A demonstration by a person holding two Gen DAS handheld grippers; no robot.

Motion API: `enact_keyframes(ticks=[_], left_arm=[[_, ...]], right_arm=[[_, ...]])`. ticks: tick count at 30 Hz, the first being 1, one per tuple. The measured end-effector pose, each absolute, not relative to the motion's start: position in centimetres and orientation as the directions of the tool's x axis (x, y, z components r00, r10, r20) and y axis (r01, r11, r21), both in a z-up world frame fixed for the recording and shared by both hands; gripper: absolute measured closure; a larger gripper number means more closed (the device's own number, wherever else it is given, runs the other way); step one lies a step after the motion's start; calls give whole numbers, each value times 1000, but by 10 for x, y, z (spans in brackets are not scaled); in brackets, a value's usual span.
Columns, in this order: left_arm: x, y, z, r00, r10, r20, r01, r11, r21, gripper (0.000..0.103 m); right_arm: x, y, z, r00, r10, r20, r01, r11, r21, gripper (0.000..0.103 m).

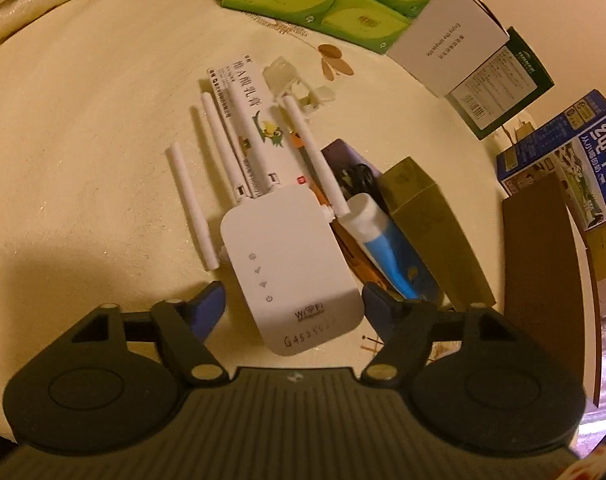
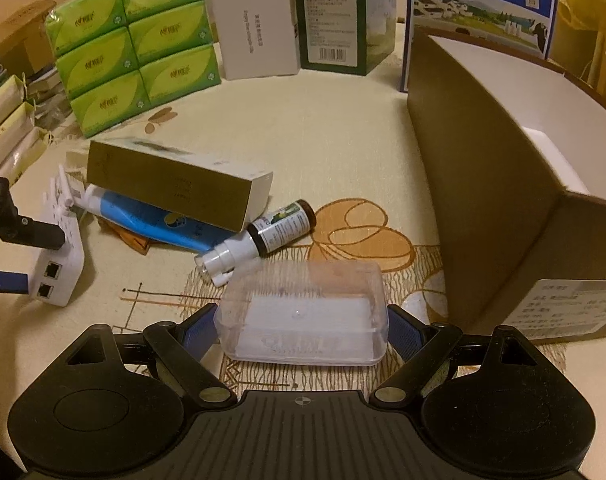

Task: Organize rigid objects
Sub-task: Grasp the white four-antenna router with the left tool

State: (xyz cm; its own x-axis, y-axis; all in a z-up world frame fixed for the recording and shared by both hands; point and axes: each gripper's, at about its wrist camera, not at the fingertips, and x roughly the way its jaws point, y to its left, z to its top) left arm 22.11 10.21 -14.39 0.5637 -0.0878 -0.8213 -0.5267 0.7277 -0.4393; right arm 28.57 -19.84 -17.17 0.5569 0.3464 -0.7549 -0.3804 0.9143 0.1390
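Sorting has barely begun: the open cardboard box [image 2: 503, 208] at the right looks empty as far as its white interior shows, while the gold carton [image 2: 179, 188], blue tube [image 2: 151, 224] and spray bottle [image 2: 263, 236] lie loose on the worktop [image 2: 343, 140]. The left gripper [image 1: 293, 300] has its jaws apart around the white WiFi extender [image 1: 291, 268], pads seemingly not pressing. The right gripper [image 2: 299, 332] has its jaws clamped on the clear plastic case [image 2: 303, 312], which holds something white.
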Motion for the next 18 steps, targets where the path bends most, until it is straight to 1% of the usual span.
enact_keyframes(ticks=[1, 4, 11, 15, 18], left_arm=[[221, 103, -144, 568, -103, -816, -511, 734, -448, 43], [218, 101, -140, 549, -97, -830, -472, 784, -403, 46], [194, 103, -128, 483, -7, -876, -373, 903, -212, 51], [186, 95, -127, 453, 95, -886, -281, 959, -41, 50], [186, 89, -131, 447, 115, -887, -245, 969, 3, 51]], right_arm=[[285, -198, -173, 550, 348, -759, -381, 914, 142, 18], [281, -200, -176, 540, 351, -765, -380, 913, 150, 18], [274, -202, -174, 501, 374, -780, -402, 899, 173, 18], [276, -204, -173, 479, 390, -787, -388, 898, 209, 18], [280, -204, -172, 461, 398, -793, -358, 901, 244, 16]])
